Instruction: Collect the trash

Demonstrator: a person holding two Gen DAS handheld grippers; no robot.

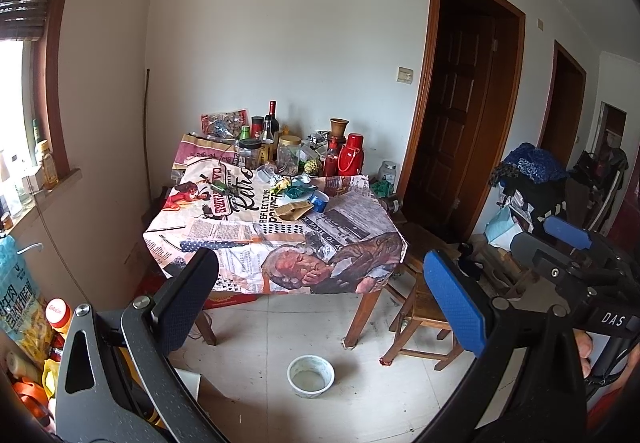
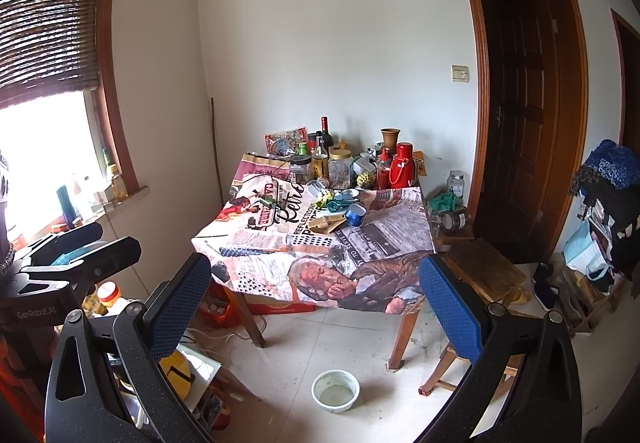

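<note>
Evidently we stand well back from the table (image 1: 280, 243), both tools raised toward it for a survey. Our left gripper (image 1: 320, 299) and right gripper (image 2: 316, 307) gape wide, holding nothing. The likely trash, a crumpled brown paper bag (image 1: 294, 210) with green wrappers (image 1: 298, 191), sits mid-frame near the blue cup (image 1: 319, 200).

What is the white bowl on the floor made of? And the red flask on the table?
The white bowl looks like glazed ceramic or enamel: glossy, thick rim, though plastic is possible. The red flask seems shiny plastic or painted metal, judging by its bright highlights.
</note>
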